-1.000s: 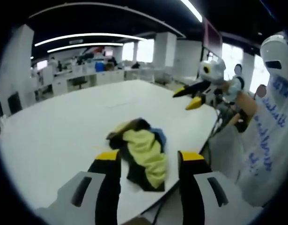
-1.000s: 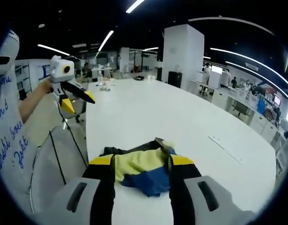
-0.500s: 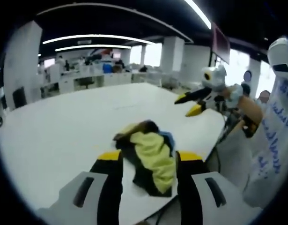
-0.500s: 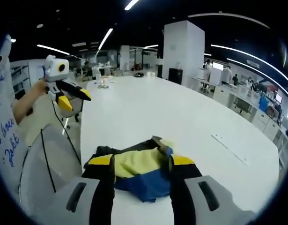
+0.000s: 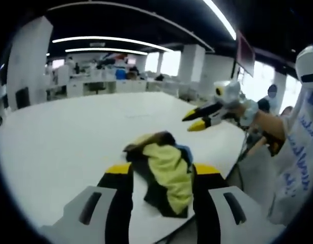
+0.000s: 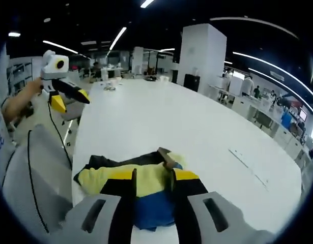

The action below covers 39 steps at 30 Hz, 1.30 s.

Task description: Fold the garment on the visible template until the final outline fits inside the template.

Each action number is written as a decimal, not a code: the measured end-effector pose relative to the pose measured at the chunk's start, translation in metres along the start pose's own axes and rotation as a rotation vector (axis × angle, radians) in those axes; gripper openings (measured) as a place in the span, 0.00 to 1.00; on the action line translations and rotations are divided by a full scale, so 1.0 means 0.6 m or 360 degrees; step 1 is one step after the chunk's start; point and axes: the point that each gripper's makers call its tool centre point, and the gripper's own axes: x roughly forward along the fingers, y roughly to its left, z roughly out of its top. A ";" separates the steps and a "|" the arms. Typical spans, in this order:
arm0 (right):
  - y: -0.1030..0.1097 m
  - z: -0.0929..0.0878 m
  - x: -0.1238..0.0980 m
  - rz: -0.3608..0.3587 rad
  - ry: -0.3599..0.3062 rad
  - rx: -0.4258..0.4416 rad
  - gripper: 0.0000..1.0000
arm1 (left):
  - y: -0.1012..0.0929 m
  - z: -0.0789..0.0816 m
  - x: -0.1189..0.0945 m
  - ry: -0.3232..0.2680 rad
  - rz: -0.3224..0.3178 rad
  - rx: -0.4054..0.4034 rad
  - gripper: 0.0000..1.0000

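The left gripper [image 5: 160,184] hovers with its jaws apart and nothing between them, framing the crumpled garment [image 5: 164,170] from above. The right gripper [image 6: 152,190] is also empty, its jaws parted but standing closer together, poised over the same heap, where yellow cloth lies over blue and black. The garment [image 6: 138,178] sits bunched on the white table [image 6: 161,122], near the table's edge closest to the person (no template outline can be made out around the garment). Beyond the garment the tabletop runs bare toward desks and a white pillar [image 6: 199,53]. The risk, I judge, lies in the layers: a pinch into this tangle could catch several thicknesses at once, or drag the heap off the nearby edge, because no hem or corner is exposed.
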 end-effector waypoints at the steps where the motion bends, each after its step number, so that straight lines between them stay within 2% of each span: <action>1: -0.002 -0.003 0.006 -0.0004 0.0012 -0.0010 0.23 | 0.003 -0.001 0.002 0.0004 0.0003 0.0005 0.42; 4: -0.005 -0.013 0.024 0.0005 0.0042 -0.0026 0.22 | 0.008 -0.002 0.005 0.0005 0.0004 0.0003 0.40; 8: -0.022 -0.027 0.041 -0.0058 0.0103 -0.0115 0.21 | 0.016 -0.005 0.010 0.0006 0.0008 -0.0005 0.40; 12: -0.035 -0.029 0.053 -0.0085 0.0110 -0.0136 0.19 | 0.019 -0.011 0.015 0.0004 0.0010 -0.0017 0.39; 16: -0.033 -0.033 0.060 -0.0084 0.0137 -0.0191 0.19 | 0.023 -0.018 0.021 0.0008 0.0011 -0.0013 0.39; 19: -0.036 -0.043 0.069 -0.0106 0.0195 -0.0285 0.18 | 0.026 -0.019 0.024 0.0002 0.0014 -0.0016 0.39; 26: -0.043 -0.046 0.084 -0.0137 0.0219 -0.0367 0.17 | 0.028 -0.019 0.029 -0.0017 0.0007 -0.0003 0.38; 37: -0.042 -0.059 0.105 -0.0153 0.0322 -0.0643 0.16 | 0.027 -0.028 0.032 -0.0020 -0.0002 -0.0021 0.37; 39: -0.044 -0.059 0.108 -0.0165 0.0331 -0.0704 0.16 | 0.025 -0.032 0.032 -0.0009 -0.0032 -0.0020 0.37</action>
